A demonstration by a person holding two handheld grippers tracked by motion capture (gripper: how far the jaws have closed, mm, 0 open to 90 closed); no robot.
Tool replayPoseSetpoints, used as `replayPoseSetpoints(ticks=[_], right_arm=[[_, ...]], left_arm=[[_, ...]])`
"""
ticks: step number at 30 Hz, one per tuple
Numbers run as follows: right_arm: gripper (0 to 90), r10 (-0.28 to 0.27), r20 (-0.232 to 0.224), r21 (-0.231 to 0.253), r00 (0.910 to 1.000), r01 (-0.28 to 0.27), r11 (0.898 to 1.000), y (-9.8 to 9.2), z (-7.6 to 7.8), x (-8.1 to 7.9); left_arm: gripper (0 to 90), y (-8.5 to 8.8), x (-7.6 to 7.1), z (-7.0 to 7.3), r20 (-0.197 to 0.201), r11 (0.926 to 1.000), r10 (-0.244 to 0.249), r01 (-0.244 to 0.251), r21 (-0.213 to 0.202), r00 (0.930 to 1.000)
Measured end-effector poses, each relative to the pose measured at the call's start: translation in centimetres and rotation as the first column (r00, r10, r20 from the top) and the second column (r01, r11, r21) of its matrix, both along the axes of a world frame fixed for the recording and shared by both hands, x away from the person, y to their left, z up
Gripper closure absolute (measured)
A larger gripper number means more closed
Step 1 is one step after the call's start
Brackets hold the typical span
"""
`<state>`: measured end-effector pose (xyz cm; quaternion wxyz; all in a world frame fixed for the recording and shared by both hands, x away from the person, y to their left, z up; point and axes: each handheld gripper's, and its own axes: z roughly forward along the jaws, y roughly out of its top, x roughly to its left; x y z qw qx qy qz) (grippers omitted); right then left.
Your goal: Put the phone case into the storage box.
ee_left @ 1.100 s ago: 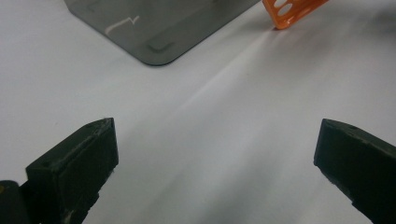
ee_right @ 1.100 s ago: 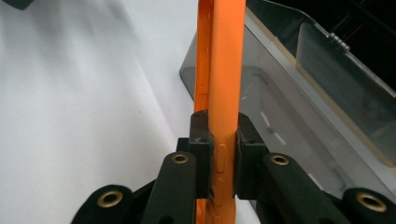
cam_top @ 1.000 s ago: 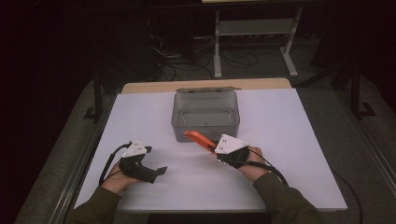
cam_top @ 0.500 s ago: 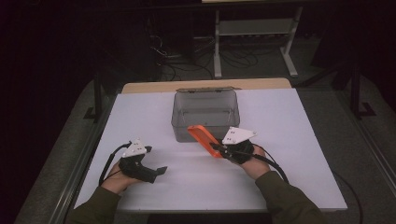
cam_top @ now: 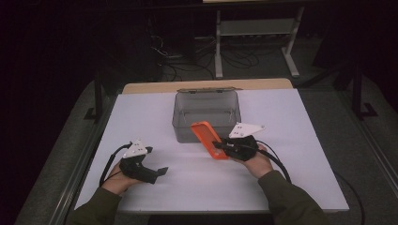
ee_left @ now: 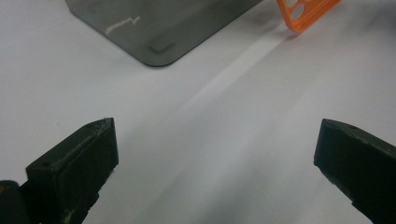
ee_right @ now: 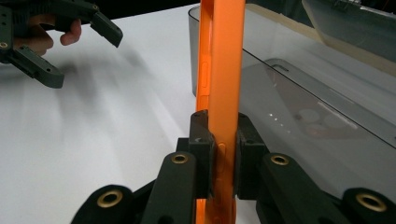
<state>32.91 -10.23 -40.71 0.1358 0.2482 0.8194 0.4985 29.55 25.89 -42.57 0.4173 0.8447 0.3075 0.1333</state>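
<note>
One slim orange phone case (cam_top: 208, 139), camera cutouts showing

Grey bin (cam_top: 206, 111) just beyond the tools

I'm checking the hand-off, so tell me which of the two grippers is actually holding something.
The right gripper: its fingers are clamped on the edge of the orange phone case beside the grey bin. The left gripper rests on the table with fingers wide apart, empty.

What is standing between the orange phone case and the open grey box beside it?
Nothing visible does. The right gripper holds the orange phone case by its edge, right at the front wall of the grey box, whose top is open. The left gripper is off to the side.
</note>
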Motion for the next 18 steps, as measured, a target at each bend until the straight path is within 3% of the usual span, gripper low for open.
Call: replayPoseSetpoints(ticks=[18], right_arm=[[79.7, -0.003, -0.016, 0.046, 0.9999, 0.004, 0.999, -0.77, 0.63, 0.13]], left_arm=[[0.0, -0.11, -0.05, -0.06, 0.006, 1.0000, -0.001, 0.001, -0.005, 1.0000]])
